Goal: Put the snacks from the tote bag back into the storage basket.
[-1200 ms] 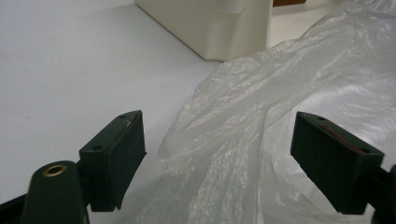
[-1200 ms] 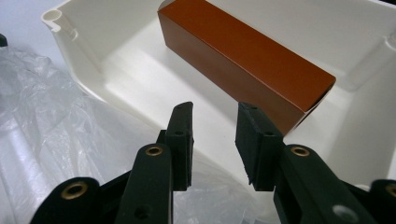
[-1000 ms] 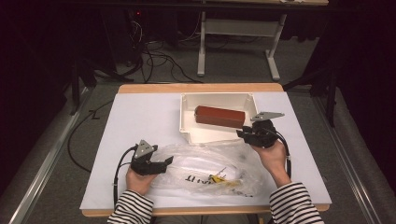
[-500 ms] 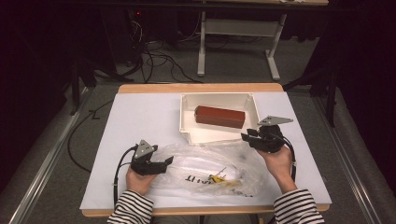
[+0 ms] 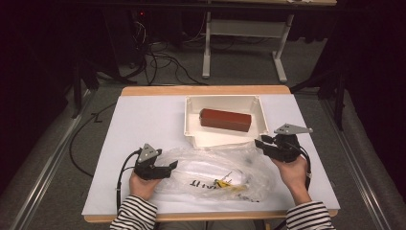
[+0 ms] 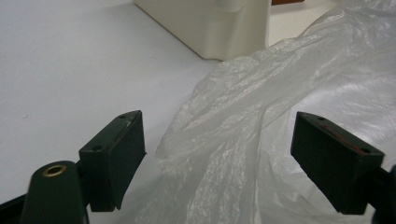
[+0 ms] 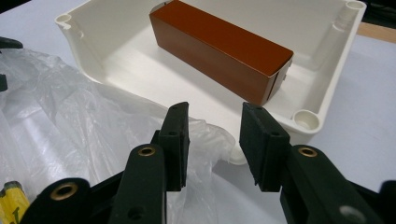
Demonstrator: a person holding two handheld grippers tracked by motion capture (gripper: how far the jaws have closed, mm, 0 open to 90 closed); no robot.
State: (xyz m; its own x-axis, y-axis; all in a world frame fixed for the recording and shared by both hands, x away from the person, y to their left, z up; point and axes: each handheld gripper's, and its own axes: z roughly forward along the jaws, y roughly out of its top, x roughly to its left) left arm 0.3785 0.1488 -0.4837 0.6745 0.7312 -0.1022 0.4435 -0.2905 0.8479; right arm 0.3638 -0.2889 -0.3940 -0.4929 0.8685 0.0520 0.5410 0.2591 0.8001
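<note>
A crumpled clear plastic bag with black lettering lies at the table's front, with a yellow item inside it. My left gripper sits at the bag's left end. Its jaws stand wide open on either side of a fold of the bag, and the pads do not press it. My right gripper hovers at the bag's right end, beside the white tray. Its jaws have just been opening and nothing is pinched between them; the bag's edge lies below them. A red-brown box rests in the tray.
The tray stands at the back middle of the white tabletop, its near corner just beyond the bag. Bare table lies to the left of the tray. Cables and desk legs are on the floor behind the table.
My right gripper has moved to the right, away from the tray's front corner, and its jaws stand wider apart. The left gripper and the bag have stayed put.
</note>
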